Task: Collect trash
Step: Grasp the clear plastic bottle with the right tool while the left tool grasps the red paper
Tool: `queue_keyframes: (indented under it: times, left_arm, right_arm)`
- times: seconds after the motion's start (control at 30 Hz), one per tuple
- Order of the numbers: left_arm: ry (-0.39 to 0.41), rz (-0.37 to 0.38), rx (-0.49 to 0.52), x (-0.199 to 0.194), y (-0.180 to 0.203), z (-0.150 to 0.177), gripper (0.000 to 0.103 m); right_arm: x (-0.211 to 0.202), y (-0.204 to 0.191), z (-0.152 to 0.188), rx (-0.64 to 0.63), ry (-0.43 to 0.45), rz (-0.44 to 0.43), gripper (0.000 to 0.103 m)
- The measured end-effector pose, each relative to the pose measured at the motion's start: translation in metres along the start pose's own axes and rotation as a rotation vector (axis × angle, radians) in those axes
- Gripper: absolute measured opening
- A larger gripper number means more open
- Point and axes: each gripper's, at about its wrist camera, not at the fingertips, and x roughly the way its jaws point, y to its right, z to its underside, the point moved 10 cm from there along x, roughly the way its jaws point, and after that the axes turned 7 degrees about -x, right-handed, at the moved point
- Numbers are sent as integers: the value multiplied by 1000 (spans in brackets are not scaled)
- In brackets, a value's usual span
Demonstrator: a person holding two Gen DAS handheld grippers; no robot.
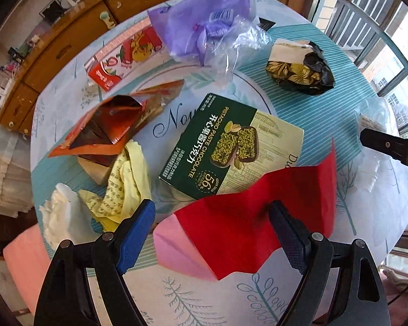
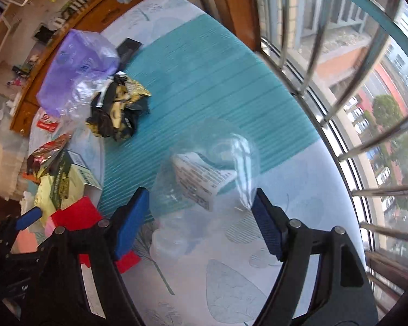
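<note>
Left gripper is hanging spread wide over the near table, jaws straddling the red paper. Lying left to right: yellow wrapper, chocolate box, black-gold wrapper far right. Right gripper is spread, flanking a clear plastic bag, not pinching.

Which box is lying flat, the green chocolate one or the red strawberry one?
The green chocolate box lies flat on its big face in the middle of the table. The red strawberry box stands on its long edge.
</note>
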Motion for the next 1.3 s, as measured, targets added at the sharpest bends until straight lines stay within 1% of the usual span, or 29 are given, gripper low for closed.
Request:
queue_keyframes:
  times: [0.03, 0.1, 0.2, 0.27, 0.43, 0.47, 0.5, 0.53, 0.6, 0.63, 0.67, 0.7, 0.73, 0.77, 0.8, 0.9, 1.03, 1.3]
  left_arm:
    - [-9, 10, -8, 3, -1, 1, 87]
    - [-30, 36, -28, 9, -1, 2, 87]
    - [-48, 62, -58, 18, 0, 5, 88]
    - [-60, 81, -80, 23, 0, 6, 88]
    - [-80, 123, -153, 31, 4, 15, 87]
    - [-82, 129, -166, 32, 5, 17, 84]
    - [-82, 145, -186, 33, 6, 18, 78]
    - [-85, 169, -210, 33, 7, 20, 75]
    - [-90, 210, -246, 33, 10, 22, 59]
    - [-94, 225, -258, 32, 12, 24, 55]
    - [-94, 234, -261, 31, 15, 26, 45]
    - [-90, 241, -258, 29, 18, 27, 36]
    - [-84, 236, -249, 26, 23, 29, 35]
    - [-79, 220, -238, 24, 26, 33, 30]
    - [-70, 200, -222, 23, 29, 34, 18]
    - [-60, 188, -213, 21, 36, 40, 15]
    - [-25, 197, -229, 9, 40, 48, 12]
    - [58, 203, -246, -38, 23, 73, 10]
  right_arm:
    - [0, -2, -1, -13, 1, -5, 69]
    - [3, -7, -1, -42, -12, -33, 52]
    - [6, -11, 0, -68, -31, -63, 46]
    - [5, -14, 4, -83, -39, -80, 43]
    - [-1, -20, 16, -116, -51, -122, 42]
    - [-1, -21, 18, -120, -52, -127, 42]
    - [-2, -22, 20, -127, -54, -133, 42]
    - [-4, -22, 22, -131, -53, -137, 42]
    - [-5, -22, 24, -136, -55, -144, 42]
    - [-6, -22, 25, -138, -56, -148, 42]
    - [-7, -22, 26, -141, -57, -149, 42]
    - [-7, -21, 27, -142, -58, -151, 42]
    - [-7, -21, 28, -143, -58, -154, 42]
    - [-8, -21, 29, -144, -59, -157, 42]
    - [-9, -22, 31, -146, -58, -160, 42]
    - [-13, -25, 34, -157, -52, -173, 42]
    - [-23, -33, 38, -174, -37, -196, 42]
    - [-48, -44, 58, -174, 4, -227, 42]
